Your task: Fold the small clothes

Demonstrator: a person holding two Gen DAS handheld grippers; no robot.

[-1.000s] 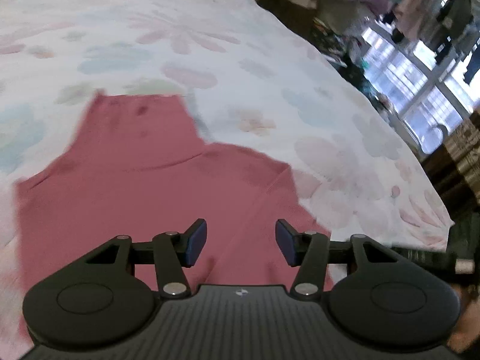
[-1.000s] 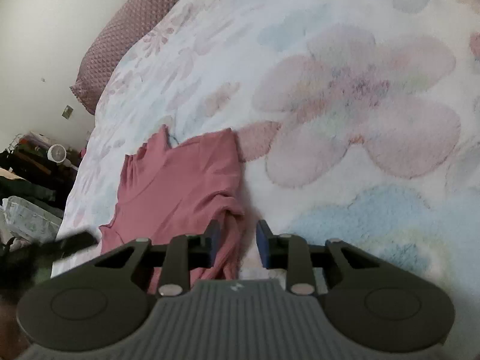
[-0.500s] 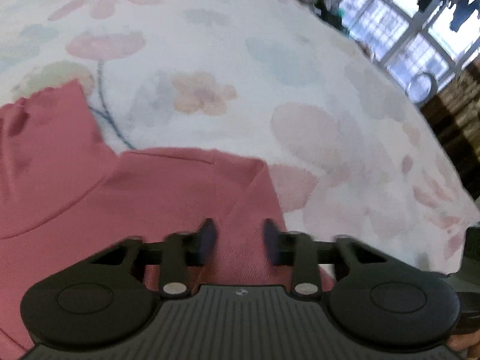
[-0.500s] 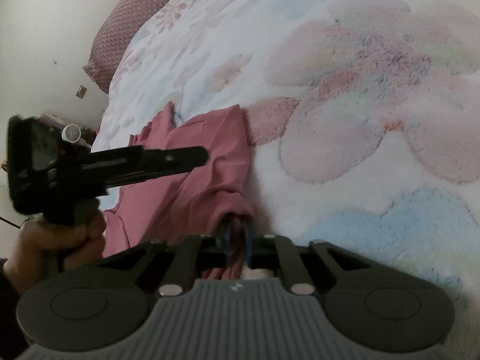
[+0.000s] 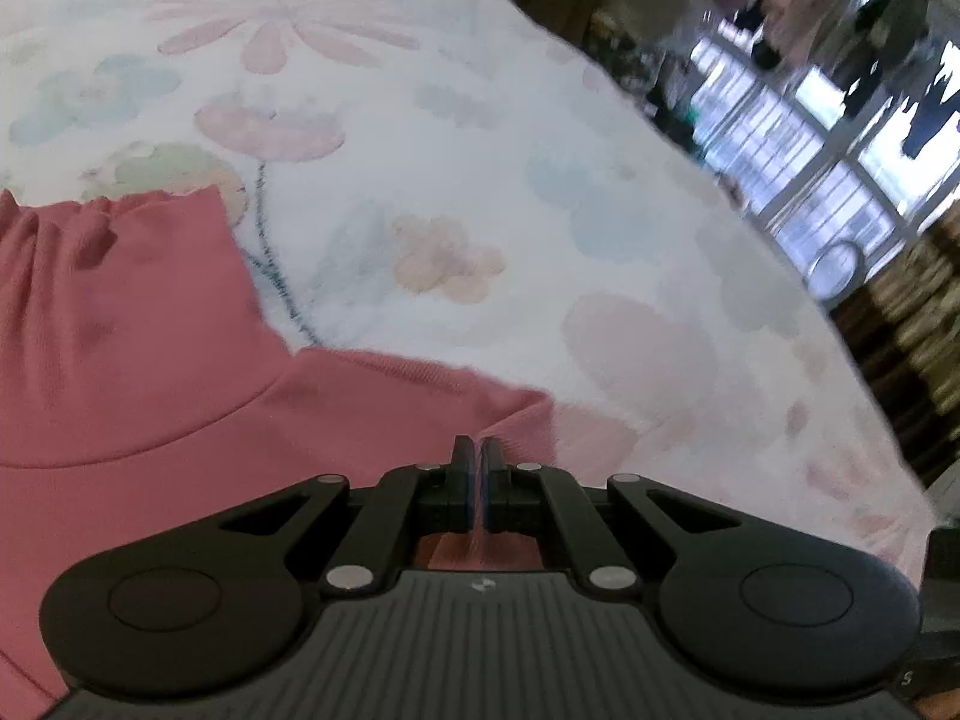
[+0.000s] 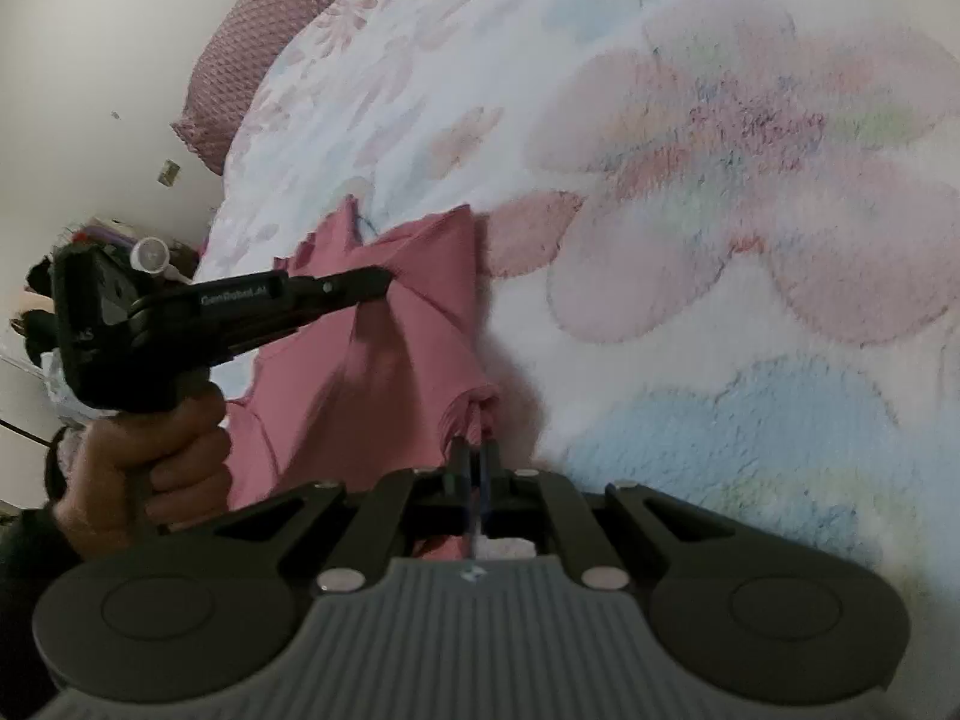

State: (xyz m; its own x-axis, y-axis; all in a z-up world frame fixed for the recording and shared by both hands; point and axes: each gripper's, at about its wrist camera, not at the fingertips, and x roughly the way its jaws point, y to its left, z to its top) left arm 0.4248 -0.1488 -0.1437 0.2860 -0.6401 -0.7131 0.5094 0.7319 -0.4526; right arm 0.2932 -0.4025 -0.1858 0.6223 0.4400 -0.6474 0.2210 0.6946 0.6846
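A small pink high-necked top (image 5: 138,396) lies on a white floral fleece blanket (image 5: 456,192). My left gripper (image 5: 478,450) is shut on the top's fabric near its shoulder edge. In the right wrist view the same pink top (image 6: 372,372) is partly raised. My right gripper (image 6: 474,450) is shut on a bunched fold of it at the near edge. The left gripper (image 6: 384,279) shows there too, held in a hand, pinching the top near the shoulder.
A mauve pillow (image 6: 264,54) lies at the head of the bed by a pale wall. Beyond the bed's far edge are cluttered furniture (image 5: 900,324) and bright windows (image 5: 798,138). Clutter (image 6: 90,240) sits on the floor at left.
My left gripper went from open above the top to shut on its fabric. My right gripper closed on the near fold and the top is lifted and bunched.
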